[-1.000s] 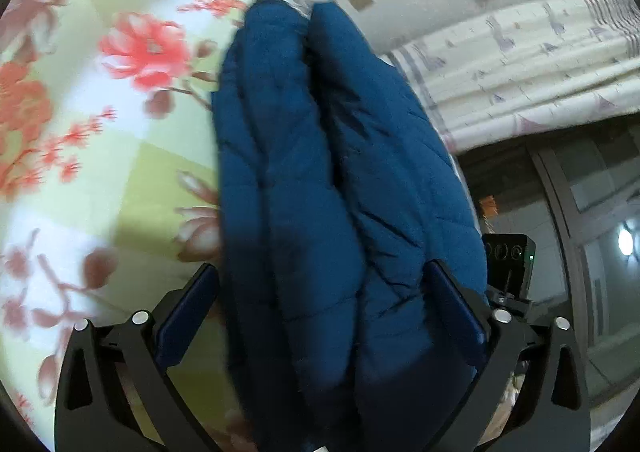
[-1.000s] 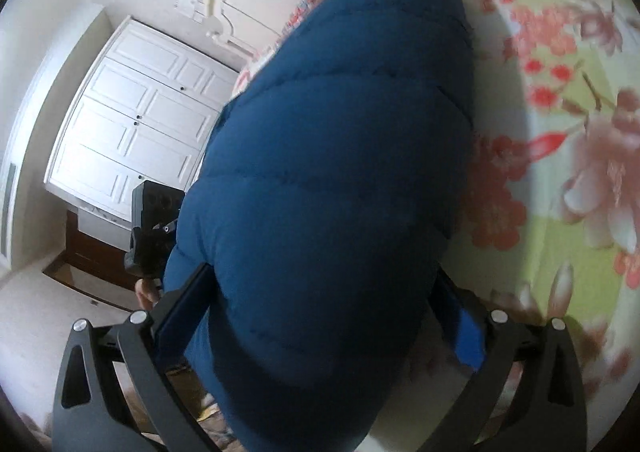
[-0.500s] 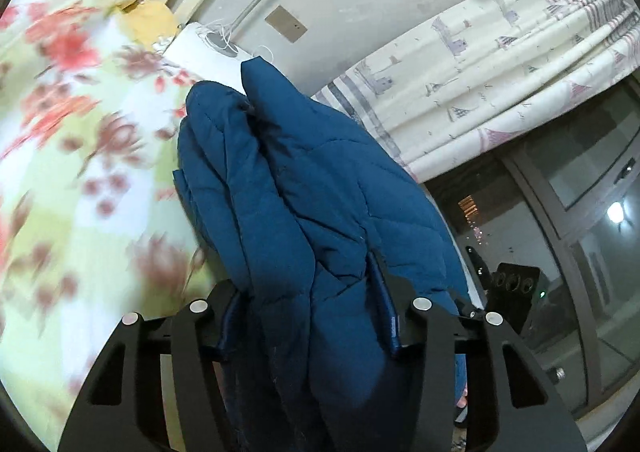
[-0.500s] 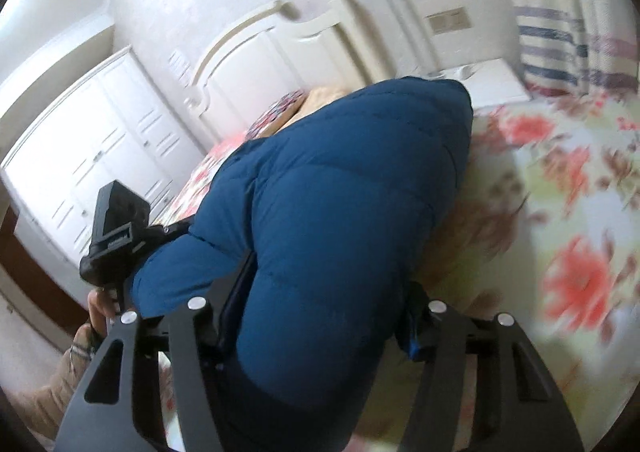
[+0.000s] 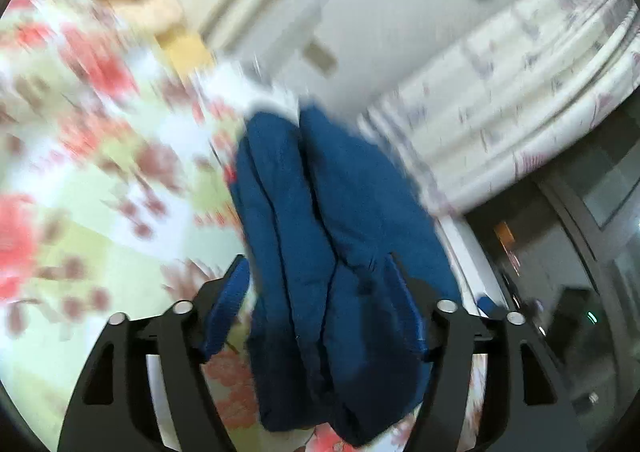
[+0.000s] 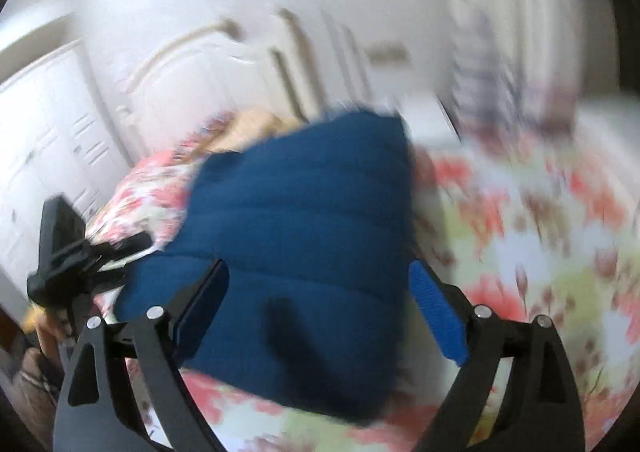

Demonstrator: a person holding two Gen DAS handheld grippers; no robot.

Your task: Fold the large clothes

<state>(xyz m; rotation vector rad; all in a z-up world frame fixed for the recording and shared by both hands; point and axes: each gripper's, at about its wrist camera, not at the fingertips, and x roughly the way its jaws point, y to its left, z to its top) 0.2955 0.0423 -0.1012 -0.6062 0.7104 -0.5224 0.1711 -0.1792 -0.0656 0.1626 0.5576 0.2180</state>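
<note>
- Left hand-held gripper (image 5: 316, 264), at the bottom of its own view, is released: its jaws have just been opening, and the folded blue quilted jacket (image 5: 320, 192) sits between them. The left pad stands just clear of the cloth; the right pad is half hidden by it.
- Right hand-held gripper (image 6: 320, 266) is released too, its jaws having just been opening. The jacket (image 6: 304, 204) lies between them, close against the left pad, with a clear gap at the right pad.
- In both views the jacket fills the centre and lower middle of the frame as a thick, doubled-over bundle. It lies on the bed (image 5: 80, 212), which has a floral sheet in red, pink and pale green.
- Beyond it, the right view shows a white headboard (image 6: 192, 64) at upper centre and a white wardrobe (image 6: 40, 140) at far left. The left view shows a pale curtain (image 5: 500, 100) at upper right.
- Both pictures are smeared, so fine contact at the pads cannot be judged.
- Risk: puffy padding tends to spring back, so the fold may open once nothing presses on it.
- Risk: a pad drawn away while brushing the cloth could drag a layer and skew the bundle.
- Risk: in the left view the bundle seems near the bed's right edge and might slide off.
</note>
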